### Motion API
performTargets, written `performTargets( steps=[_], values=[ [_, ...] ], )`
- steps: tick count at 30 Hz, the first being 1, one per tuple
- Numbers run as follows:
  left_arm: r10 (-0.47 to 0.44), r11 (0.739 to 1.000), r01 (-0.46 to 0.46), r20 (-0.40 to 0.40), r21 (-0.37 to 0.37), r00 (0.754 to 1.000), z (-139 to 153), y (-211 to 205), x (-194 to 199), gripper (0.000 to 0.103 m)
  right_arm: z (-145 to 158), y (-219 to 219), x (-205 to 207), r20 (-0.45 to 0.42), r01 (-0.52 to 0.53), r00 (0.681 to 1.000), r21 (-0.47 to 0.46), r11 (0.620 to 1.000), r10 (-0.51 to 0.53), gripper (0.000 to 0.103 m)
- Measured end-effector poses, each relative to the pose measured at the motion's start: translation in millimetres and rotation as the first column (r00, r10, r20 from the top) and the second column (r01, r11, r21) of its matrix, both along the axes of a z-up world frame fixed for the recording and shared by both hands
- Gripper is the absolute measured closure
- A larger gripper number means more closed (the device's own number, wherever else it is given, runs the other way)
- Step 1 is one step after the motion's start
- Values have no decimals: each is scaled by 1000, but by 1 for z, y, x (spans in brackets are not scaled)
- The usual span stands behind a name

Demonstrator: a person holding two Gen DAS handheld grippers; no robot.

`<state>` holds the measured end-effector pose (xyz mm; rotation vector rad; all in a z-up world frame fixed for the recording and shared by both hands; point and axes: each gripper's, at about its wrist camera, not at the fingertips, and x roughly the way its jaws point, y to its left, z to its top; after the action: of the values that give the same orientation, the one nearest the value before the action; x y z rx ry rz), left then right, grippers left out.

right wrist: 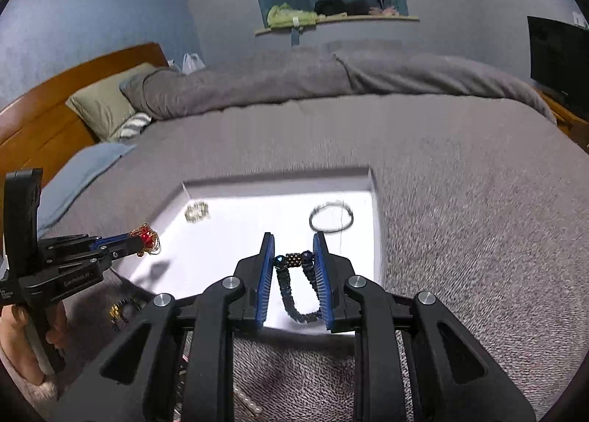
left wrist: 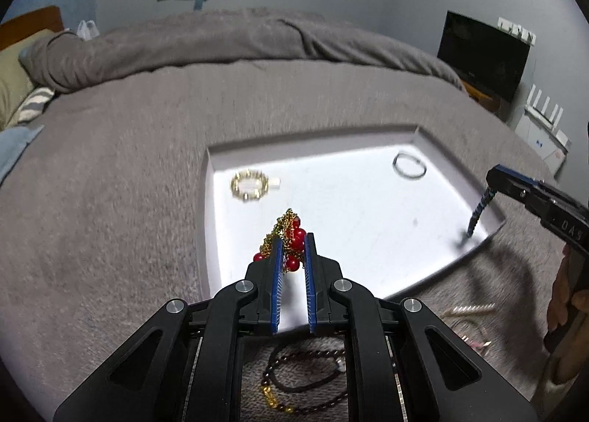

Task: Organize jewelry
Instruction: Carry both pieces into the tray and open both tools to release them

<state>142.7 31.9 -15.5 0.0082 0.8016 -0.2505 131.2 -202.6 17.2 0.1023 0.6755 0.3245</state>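
— Listing the held items first?
— Left gripper: jaws closed on a gold chain with red beads, held over the near left corner of the white tray. Right gripper: jaws clamped on a dark blue beaded bracelet, its loop hanging between the fingers above the tray's near edge.
— Tray contents?
— Gold beaded bracelet, far left, lying flat. Silver bangle, far right, lying flat, well apart from the gold one.
— Off the tray?
— Brown bead necklace with gold clasp, on the grey blanket just beneath the left gripper. Tray itself rests on that blanket
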Motion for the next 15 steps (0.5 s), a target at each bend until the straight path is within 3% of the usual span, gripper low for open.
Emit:
performTargets(
  steps=[6, 15],
  values=[
    [5, 1000, -4, -59, 21, 998, -24, 7, 7, 91, -13, 4, 5, -42, -18, 999, -9, 1000, 17, 81],
    [-1, 1000, 0, -80, -6, 997, -31, 14, 9, 91, -32, 12, 8, -97, -31, 995, -59, 998, 25, 81]
  ],
)
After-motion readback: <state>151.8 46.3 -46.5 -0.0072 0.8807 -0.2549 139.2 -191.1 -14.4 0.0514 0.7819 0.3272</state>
